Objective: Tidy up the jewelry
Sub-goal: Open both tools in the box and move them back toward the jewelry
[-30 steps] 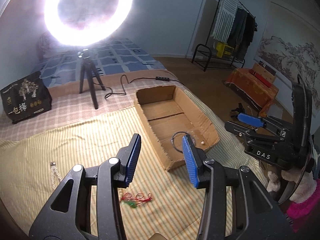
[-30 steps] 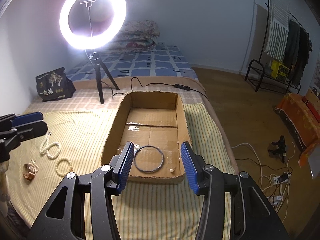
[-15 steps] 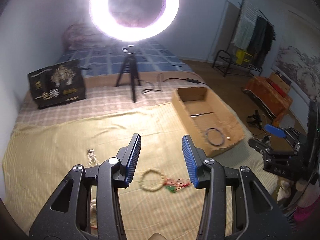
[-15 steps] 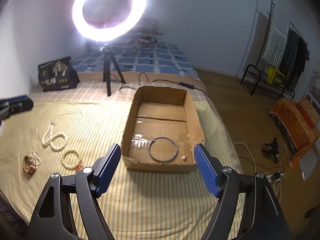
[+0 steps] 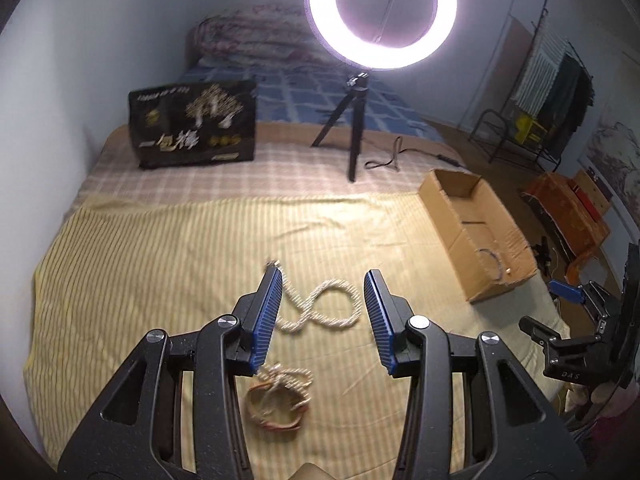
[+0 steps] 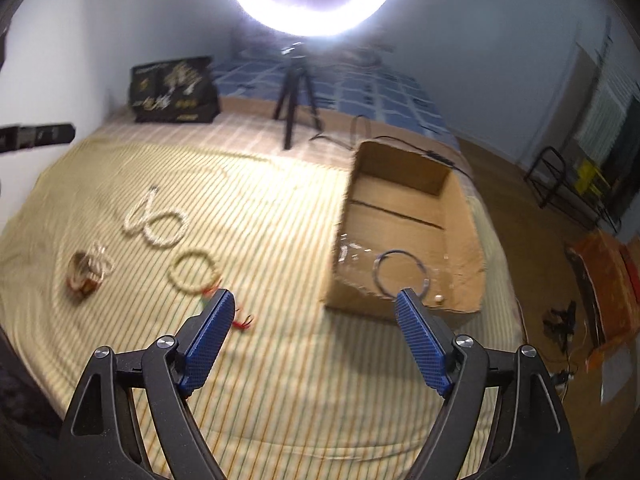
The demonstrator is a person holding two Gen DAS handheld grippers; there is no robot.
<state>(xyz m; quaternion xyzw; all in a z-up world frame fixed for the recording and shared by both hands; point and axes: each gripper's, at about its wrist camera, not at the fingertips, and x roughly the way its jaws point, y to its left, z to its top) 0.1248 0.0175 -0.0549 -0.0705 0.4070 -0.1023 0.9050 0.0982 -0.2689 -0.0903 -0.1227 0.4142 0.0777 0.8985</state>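
Two grippers, left gripper (image 5: pixel 324 312) and right gripper (image 6: pixel 314 336), gape empty | we approach pearl necklace (image 5: pixel 320 310) left of cardboard box (image 5: pixel 476 236) | next: lower, pinch.

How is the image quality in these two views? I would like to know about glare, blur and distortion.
Left wrist view: the ring light blows out to white glare, the bead necklace is slightly smeared, and the room's edges curve from fisheye distortion. Right wrist view: stronger motion blur smears the bracelets and the striped sheet, the light again glares, and the tongs stay sharp.
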